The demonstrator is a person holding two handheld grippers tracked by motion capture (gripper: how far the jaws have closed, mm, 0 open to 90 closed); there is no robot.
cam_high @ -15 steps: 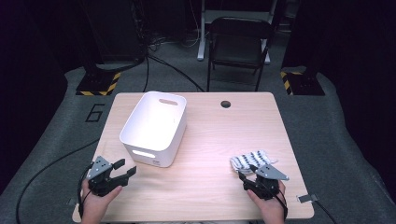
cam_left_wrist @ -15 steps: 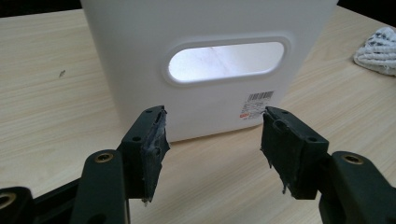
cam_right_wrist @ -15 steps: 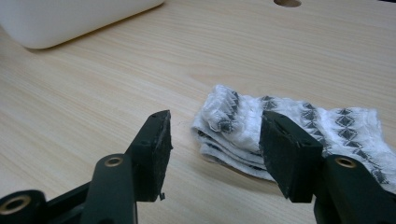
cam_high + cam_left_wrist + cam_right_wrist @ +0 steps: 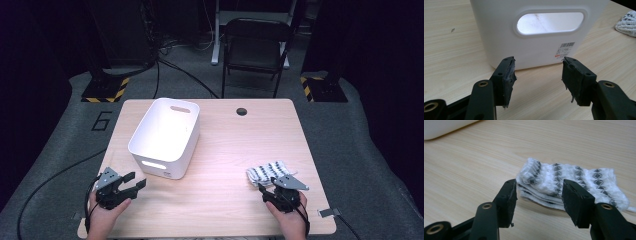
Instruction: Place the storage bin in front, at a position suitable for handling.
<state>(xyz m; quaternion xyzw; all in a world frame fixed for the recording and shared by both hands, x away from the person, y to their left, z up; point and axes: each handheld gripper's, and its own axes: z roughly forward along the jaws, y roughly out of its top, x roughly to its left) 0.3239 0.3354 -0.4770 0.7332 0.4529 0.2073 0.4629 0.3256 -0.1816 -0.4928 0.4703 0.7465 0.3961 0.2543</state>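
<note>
while right gripper (image 4: 272,189) sits just short of folded patterned cloth (image 4: 267,172), jaws parted, gripping nothing; left gripper (image 4: 134,181) faces white bin (image 4: 167,135), jaws released.

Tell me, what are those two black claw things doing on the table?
A person holds one in each hand. The right gripper is open, reaching at a folded white cloth with dark patterned stripes, not pinching it yet. The left gripper is open too, facing the white bin with nothing between its jaws. Everything sits on the wooden table.
</note>
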